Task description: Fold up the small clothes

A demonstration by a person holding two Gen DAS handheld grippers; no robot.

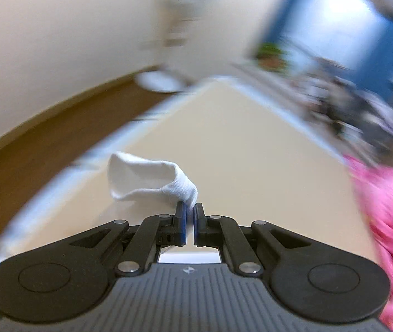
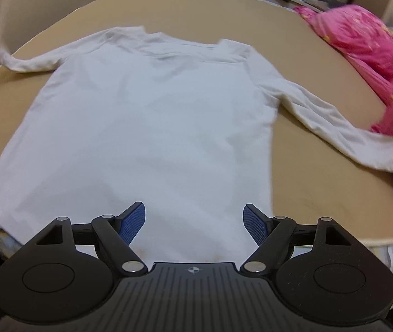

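Your shirt [image 2: 146, 116] lies flat on the table [image 2: 307, 63], collar at 12 o'clock, hem at 6, reaching between your right gripper [image 2: 193, 222]; its jaws stand wide apart, gripping nothing. One sleeve [image 2: 343, 132] runs out toward 3 o'clock onto the pink cloth [image 2: 362, 44]. Your left gripper [image 1: 189, 215] is clamped on the other cuff [image 1: 146, 177], lifted toward 11 o'clock.

Left wrist view's background is pure blur; pink cloth [image 1: 390, 221] cut off at 3 o'clock, shirt [image 2: 146, 127] hem hidden at 6.
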